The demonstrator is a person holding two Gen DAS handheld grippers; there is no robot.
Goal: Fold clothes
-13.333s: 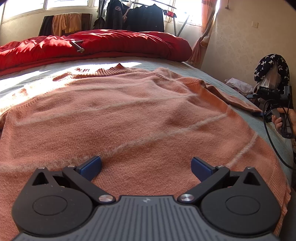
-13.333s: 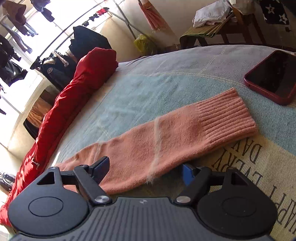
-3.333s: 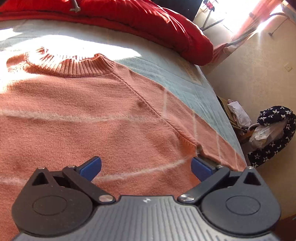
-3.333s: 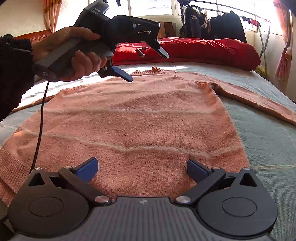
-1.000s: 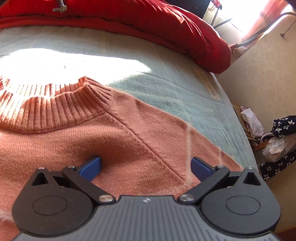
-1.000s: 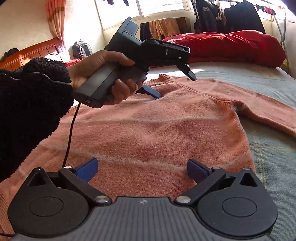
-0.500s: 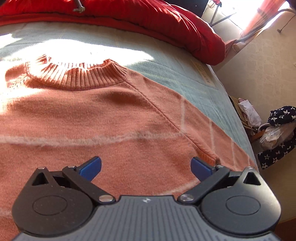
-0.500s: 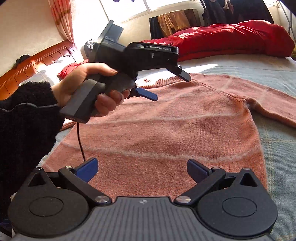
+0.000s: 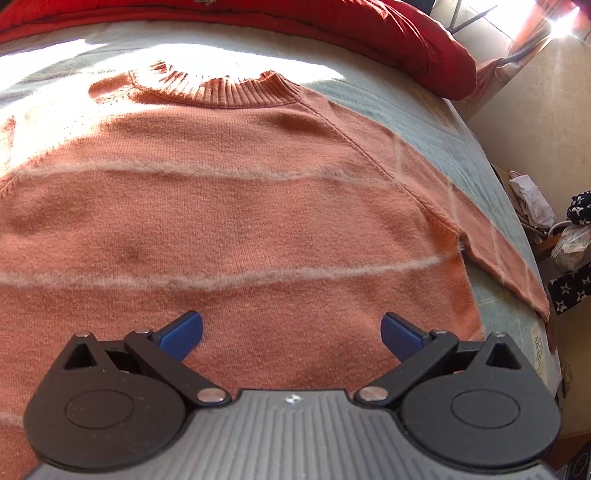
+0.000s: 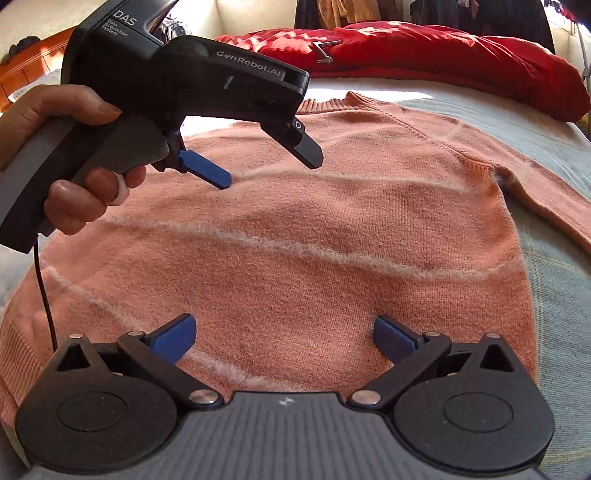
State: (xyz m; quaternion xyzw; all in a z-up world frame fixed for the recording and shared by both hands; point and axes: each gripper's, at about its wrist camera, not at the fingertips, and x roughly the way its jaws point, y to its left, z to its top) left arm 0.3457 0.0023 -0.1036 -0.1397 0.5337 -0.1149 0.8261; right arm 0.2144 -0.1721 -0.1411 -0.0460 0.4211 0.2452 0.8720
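sweater: your sweater (image 9: 236, 229) lies flat on the bed (image 9: 436, 122), front spread out, collar (image 9: 236, 92) toward the red quilt (image 9: 369, 33), one sleeve (image 9: 495, 247) running out to the side.
left hand-held gripper: your left hand-held gripper (image 10: 264, 170) hangs over the upper chest with its jaws wide apart and nothing between them; in the right wrist view one blue pad (image 10: 203, 170) is close to the knit, contact not clear.
right hand-held gripper: your right hand-held gripper (image 10: 284, 338) is over the lower body near the hem, jaws spread, holding nothing.
done: by the look of it, only the laying out; no fold shows.
left: all of it, judging from this: sleeves in, sides over, then hem up to collar.
next: you likely need a grip on a sleeve or side edge.
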